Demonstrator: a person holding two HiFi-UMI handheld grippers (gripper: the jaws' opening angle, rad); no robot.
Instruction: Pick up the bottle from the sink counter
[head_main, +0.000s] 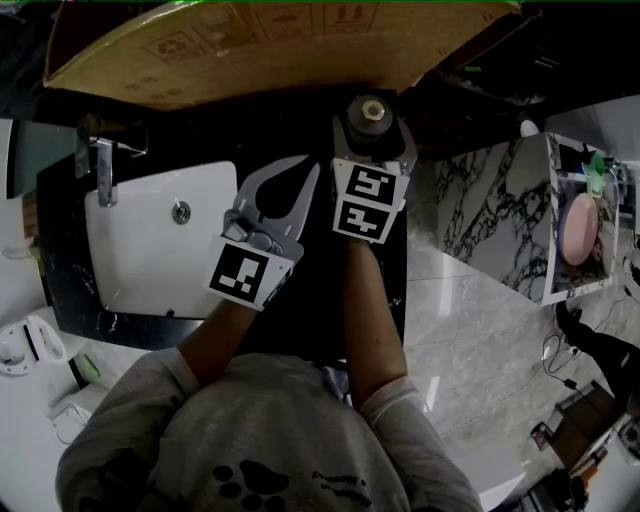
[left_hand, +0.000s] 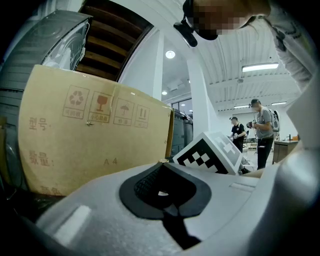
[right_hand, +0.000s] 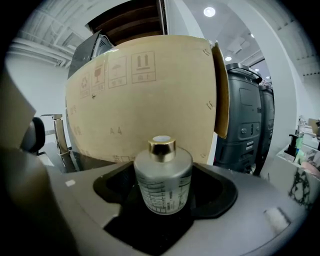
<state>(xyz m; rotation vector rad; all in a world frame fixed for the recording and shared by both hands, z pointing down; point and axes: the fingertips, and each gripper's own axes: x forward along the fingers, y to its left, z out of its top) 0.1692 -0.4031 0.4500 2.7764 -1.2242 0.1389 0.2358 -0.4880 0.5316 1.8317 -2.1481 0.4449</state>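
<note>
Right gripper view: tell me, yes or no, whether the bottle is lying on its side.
No, the bottle stands upright, with its gold cap at the top.

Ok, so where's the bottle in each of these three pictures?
Head view: the bottle is at top centre, right of the sink.
Left gripper view: no bottle can be made out in it.
Right gripper view: the bottle stands upright at low centre.
Shared landmark: the cardboard box, at the back in all three views.
</note>
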